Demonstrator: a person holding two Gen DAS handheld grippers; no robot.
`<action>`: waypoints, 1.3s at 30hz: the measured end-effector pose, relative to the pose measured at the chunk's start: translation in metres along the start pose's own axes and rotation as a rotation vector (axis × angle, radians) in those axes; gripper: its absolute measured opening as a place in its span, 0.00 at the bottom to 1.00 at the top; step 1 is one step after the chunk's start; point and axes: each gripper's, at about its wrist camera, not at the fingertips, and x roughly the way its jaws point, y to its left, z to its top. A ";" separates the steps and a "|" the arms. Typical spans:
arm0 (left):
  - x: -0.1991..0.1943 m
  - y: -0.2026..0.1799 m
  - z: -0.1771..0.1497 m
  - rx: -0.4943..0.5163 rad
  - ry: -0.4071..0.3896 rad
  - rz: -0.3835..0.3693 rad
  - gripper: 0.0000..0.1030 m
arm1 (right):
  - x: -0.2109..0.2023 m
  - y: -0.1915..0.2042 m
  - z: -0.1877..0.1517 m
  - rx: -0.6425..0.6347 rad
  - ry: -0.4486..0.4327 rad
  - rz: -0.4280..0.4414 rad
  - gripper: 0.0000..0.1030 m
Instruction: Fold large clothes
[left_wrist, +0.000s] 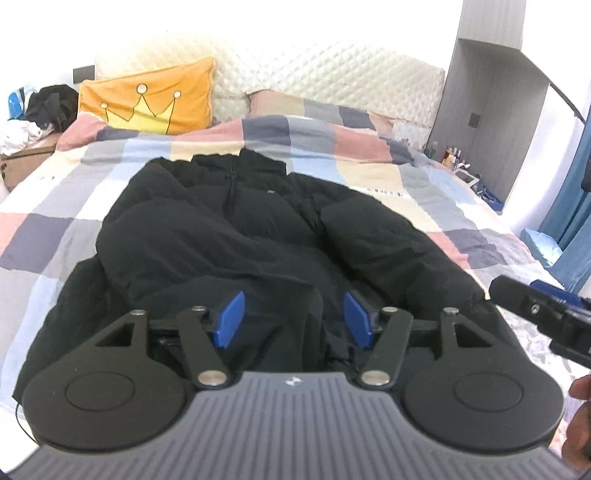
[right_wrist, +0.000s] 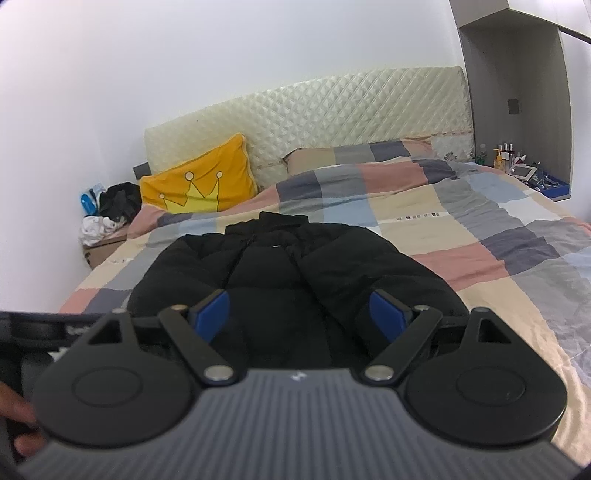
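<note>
Jacket (left_wrist: 240, 229), black puffer, lies flat on bed (left_wrist: 424, 206) w/ long axis running straight away from both grippers, collar far, hem nearest; left gripper (left_wrist: 294, 319) sits right over hem, jaws wide & holding nothing, right gripper (right_wrist: 301, 315) further back, also wide, empty.

Your right gripper (right_wrist: 297, 317) hangs with fingers (right_wrist: 211, 314) spread over the black jacket (right_wrist: 291, 266) on the bed (right_wrist: 498, 236), orange pillow (right_wrist: 201, 184) at ten o'clock.
</note>
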 end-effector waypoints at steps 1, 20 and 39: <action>-0.005 -0.003 0.002 0.002 -0.004 0.003 0.70 | -0.002 -0.002 0.001 0.004 0.000 -0.001 0.82; 0.037 -0.082 0.040 0.106 0.055 0.020 0.91 | 0.030 -0.122 0.018 0.127 0.084 -0.175 0.82; 0.113 -0.087 0.045 0.094 0.130 -0.013 0.91 | 0.071 -0.206 -0.050 0.368 0.343 -0.012 0.82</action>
